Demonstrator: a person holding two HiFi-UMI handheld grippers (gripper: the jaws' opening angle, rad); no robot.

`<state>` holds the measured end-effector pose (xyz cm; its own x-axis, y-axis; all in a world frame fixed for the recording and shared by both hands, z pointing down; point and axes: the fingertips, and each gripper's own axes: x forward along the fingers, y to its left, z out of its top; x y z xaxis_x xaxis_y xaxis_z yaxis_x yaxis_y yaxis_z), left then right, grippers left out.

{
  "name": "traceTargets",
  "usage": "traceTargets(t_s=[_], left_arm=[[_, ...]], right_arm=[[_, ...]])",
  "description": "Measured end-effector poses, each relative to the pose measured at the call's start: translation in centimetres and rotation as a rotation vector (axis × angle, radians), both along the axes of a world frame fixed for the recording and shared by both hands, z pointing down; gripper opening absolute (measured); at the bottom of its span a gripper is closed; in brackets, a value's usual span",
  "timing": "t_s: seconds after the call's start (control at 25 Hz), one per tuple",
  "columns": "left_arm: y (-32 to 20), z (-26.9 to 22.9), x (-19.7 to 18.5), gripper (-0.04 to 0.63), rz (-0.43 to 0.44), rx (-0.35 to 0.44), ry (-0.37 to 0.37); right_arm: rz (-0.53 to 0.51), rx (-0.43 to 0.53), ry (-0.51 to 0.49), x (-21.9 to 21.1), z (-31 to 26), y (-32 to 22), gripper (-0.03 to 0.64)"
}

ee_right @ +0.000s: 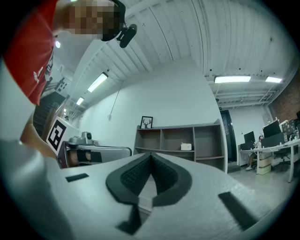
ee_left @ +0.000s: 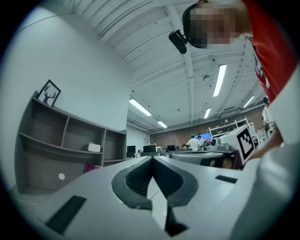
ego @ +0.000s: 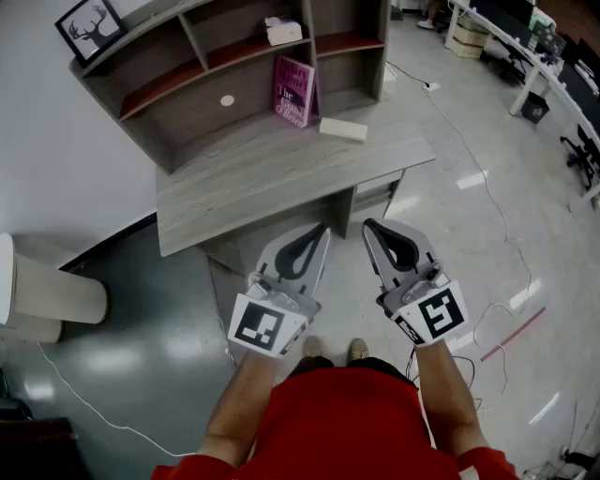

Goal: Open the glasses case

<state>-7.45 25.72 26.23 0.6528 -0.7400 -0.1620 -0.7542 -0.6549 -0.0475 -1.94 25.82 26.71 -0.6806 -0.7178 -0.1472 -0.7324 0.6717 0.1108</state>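
There are two grippers, the left gripper (ego: 323, 228) and the right gripper (ego: 367, 225), plus one desk (ego: 281, 178), one shelf unit (ego: 187, 89), one pink book (ego: 294, 91), one framed picture (ego: 91, 26), one white box (ego: 283, 32) and one pale case (ego: 342, 128).

Left gripper (ego: 320, 232) and right gripper (ego: 369, 226) are held side by side, jaws closed, nothing gripped.

Desktop (ego: 253, 183) front bare, hutch shelves (ego: 159, 89) closing the back (pink book (ego: 293, 91) leaning there); pale case (ego: 343, 128) at right
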Motion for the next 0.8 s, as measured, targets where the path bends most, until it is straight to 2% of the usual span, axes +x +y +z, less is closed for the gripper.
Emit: traceTargets(t_s=[0.4,0.68,0.8], left_arm=[[-1.3,0.4,-1.5,0.009,0.011,0.001,0.015],[-2.6,1.6,-5.0,0.009,0.026,-0.029,0.022],[-3.7,1.7,-6.8,0.009,0.026,-0.015,0.028]], right_arm=[[-0.001,0.004,-0.005,-1.4,0.2,-0.9,0.005],[0.045,-0.011,-0.006,-3.0,1.0,-2.2,0.005],[0.07,-0.019,0.001,-3.9,1.6,-2.9,0.005]])
